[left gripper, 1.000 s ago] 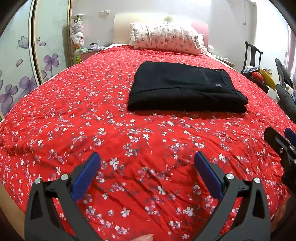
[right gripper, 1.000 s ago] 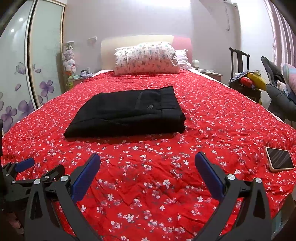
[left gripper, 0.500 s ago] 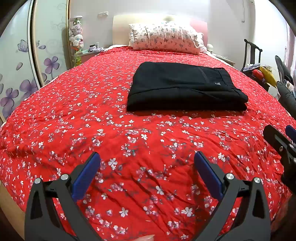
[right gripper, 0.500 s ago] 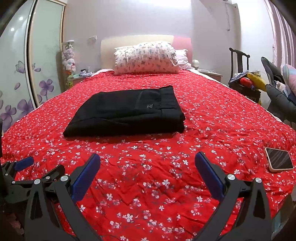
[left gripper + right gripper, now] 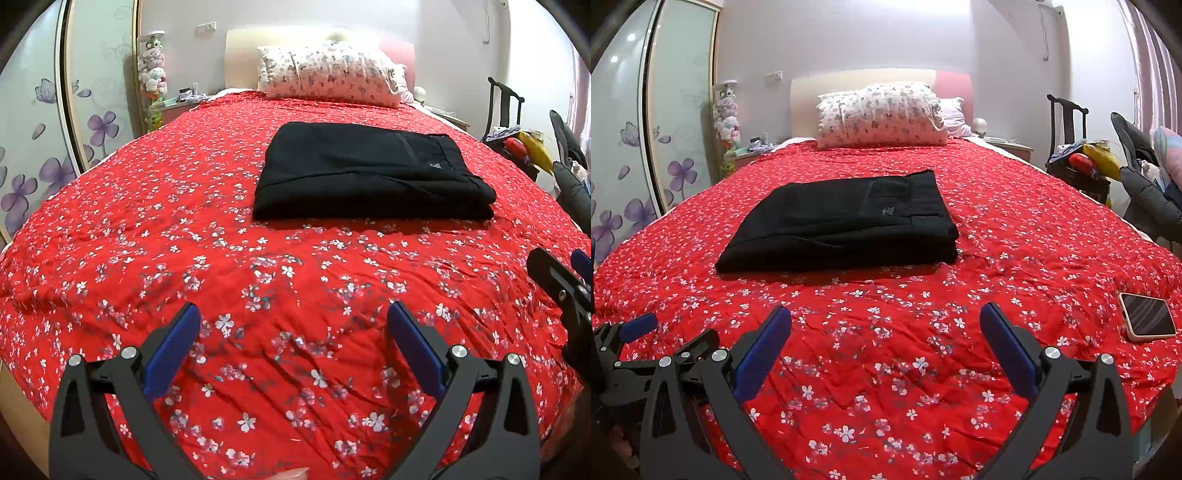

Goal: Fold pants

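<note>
Here, the left wrist view shows the left tool [image 5: 293, 338] spread wide and empty above the bed [image 5: 110, 229], the pants [image 5: 369, 171] folded mid-bed, while the right wrist view shows the right tool [image 5: 885, 338] equally wide, so a snagging touch would probably undo the fold.

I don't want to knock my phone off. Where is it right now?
In the right wrist view the phone lies face up on the red bedspread near the bed's right edge, right of the folded pants and apart from them.
</note>
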{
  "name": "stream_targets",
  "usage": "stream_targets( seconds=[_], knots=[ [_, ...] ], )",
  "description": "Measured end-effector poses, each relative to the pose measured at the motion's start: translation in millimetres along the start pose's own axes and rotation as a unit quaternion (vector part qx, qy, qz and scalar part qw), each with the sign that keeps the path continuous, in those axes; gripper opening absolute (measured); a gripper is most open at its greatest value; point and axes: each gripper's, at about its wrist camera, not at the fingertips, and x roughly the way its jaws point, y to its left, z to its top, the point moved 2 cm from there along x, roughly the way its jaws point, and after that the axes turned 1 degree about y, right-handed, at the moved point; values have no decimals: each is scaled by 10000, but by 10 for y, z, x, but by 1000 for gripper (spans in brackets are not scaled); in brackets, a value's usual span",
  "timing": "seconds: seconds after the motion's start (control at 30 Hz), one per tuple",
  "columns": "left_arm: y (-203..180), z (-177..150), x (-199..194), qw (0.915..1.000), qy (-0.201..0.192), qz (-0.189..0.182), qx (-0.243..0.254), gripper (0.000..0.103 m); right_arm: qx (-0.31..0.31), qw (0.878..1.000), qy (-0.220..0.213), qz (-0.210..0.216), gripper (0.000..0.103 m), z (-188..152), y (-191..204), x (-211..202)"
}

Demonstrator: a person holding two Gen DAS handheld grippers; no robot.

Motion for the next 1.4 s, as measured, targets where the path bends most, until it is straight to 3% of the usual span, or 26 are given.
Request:
stream_targets(
  seconds=[1.4],
  knots=[
    [26, -7, 25, 10000, 20, -61, -23, 101, -14, 10000, 25, 14, 102, 0, -16, 25]
  ],
)
